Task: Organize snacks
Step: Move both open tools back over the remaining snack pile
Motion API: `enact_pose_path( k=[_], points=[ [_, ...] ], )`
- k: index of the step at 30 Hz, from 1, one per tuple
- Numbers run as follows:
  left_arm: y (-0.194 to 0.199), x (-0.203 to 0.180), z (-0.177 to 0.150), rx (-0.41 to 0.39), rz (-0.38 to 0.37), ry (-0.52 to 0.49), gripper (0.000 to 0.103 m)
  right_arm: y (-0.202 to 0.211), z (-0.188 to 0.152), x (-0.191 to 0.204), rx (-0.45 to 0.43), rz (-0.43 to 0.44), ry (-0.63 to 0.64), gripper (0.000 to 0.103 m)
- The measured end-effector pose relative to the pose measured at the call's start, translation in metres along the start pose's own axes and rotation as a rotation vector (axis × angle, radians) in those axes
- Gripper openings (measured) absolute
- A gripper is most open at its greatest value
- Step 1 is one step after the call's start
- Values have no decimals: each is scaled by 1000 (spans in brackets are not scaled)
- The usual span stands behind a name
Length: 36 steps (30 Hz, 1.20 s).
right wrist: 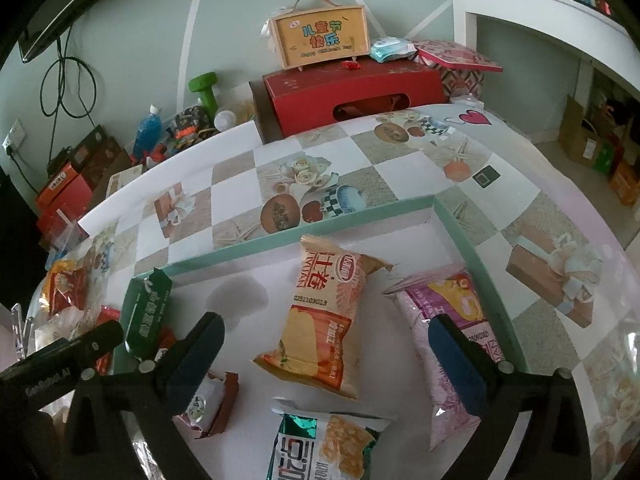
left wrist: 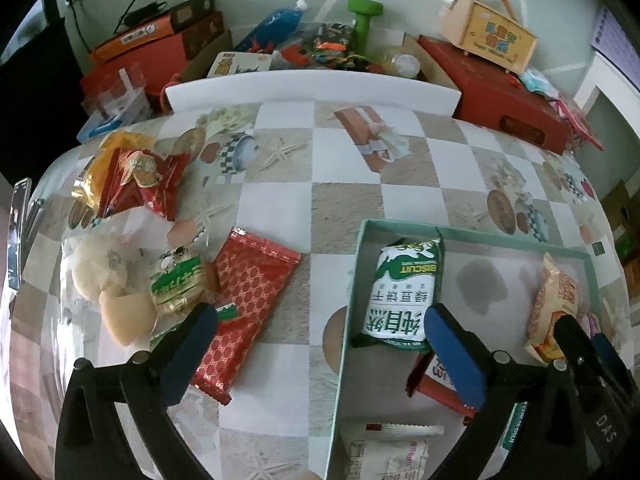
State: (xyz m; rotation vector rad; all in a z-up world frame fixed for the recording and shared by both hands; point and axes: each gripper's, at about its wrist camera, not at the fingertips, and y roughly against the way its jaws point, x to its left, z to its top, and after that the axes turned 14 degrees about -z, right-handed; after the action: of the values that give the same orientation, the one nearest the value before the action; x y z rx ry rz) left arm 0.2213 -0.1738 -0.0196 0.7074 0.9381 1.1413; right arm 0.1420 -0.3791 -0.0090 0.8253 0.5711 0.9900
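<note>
The green biscuit packet [left wrist: 404,288] and an orange snack packet [right wrist: 320,320] lie in the teal-rimmed box [right wrist: 280,246] on the checkered table [left wrist: 280,208]. A red patterned packet [left wrist: 244,312] lies outside. Left tongs [left wrist: 320,356] and right tongs [right wrist: 326,364] gape wide, empty.

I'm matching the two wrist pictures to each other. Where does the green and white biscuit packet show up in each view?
Left wrist: green and white biscuit packet lies right of centre, in the tray's near-left corner.
Right wrist: the packet is at lower left, against the tray's left wall.
Shared landmark: the yellow handled box atop the red box behind the table.
</note>
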Motion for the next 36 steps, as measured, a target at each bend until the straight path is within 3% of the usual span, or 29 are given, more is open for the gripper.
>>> enact_pose_path(
  k=[20,29,36],
  points=[
    [24,2,2,6,-57,-19,103,16,3,4,-57,1,-5,103],
    [49,41,7,-39,-23,48,103,23,2,19,-66,41,7,103],
    [66,87,6,-64,21,141,103,34,-4,55,-71,86,76,103]
  ],
)
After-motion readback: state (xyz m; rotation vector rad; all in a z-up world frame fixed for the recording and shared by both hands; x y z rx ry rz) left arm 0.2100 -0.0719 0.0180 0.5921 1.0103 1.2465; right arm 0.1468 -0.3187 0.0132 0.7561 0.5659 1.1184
